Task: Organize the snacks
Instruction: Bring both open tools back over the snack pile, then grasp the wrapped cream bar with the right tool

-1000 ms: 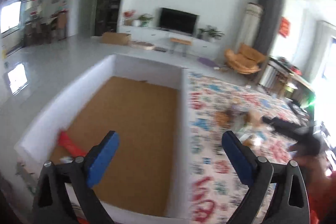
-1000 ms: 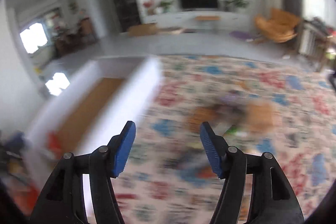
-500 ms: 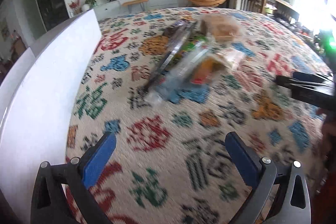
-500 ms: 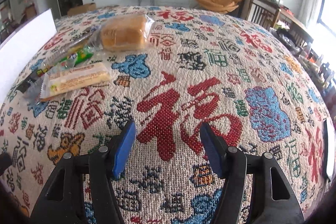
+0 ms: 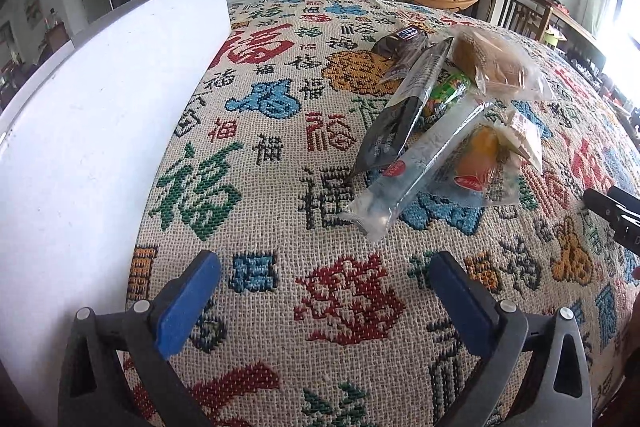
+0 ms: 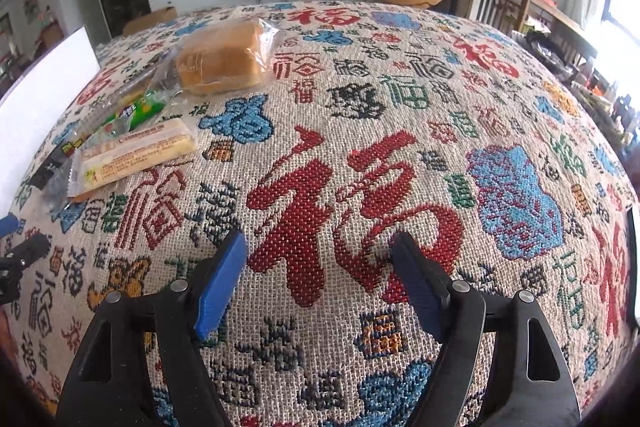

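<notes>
On the patterned tablecloth (image 5: 280, 155) lies a heap of wrapped snacks (image 5: 432, 115), near the white wall of a box (image 5: 100, 131). Above the cloth the left gripper (image 5: 324, 291) has its blue fingers wide apart, with nothing between them. Over bare cloth, well apart from the bread pack (image 6: 224, 59), the right gripper (image 6: 320, 267) is opening its jaws, also empty.

The bench cloth (image 6: 360, 115) is beige weave patterned with red, blue, green, black and orange characters. The box wall (image 5: 80, 147) is plain white. A clear bag holds golden-brown bread (image 6: 224, 61); one packet (image 5: 400, 115) looks black, possibly dark grey. Both tongs carry blue pads (image 5: 188, 303) on black arms.
</notes>
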Tool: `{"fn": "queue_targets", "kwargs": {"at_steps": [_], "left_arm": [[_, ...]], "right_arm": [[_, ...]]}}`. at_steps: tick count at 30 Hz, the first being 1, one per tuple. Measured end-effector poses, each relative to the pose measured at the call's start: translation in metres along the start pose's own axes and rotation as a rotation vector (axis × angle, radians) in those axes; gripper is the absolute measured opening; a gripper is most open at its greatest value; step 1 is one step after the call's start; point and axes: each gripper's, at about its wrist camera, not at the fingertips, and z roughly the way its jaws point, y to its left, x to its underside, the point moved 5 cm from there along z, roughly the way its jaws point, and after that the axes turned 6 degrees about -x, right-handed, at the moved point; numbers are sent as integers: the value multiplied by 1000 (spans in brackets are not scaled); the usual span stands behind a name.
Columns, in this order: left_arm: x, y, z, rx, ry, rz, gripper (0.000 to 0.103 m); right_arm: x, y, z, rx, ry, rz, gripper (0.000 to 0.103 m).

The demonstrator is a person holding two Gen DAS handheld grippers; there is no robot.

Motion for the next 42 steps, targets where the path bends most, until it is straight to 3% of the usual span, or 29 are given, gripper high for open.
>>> {"fn": "queue_targets", "kwargs": {"at_steps": [42], "left_arm": [[2,0,-2,4,-2,-4,103]], "right_arm": [[1,0,0,4,-1,2,80]]}}
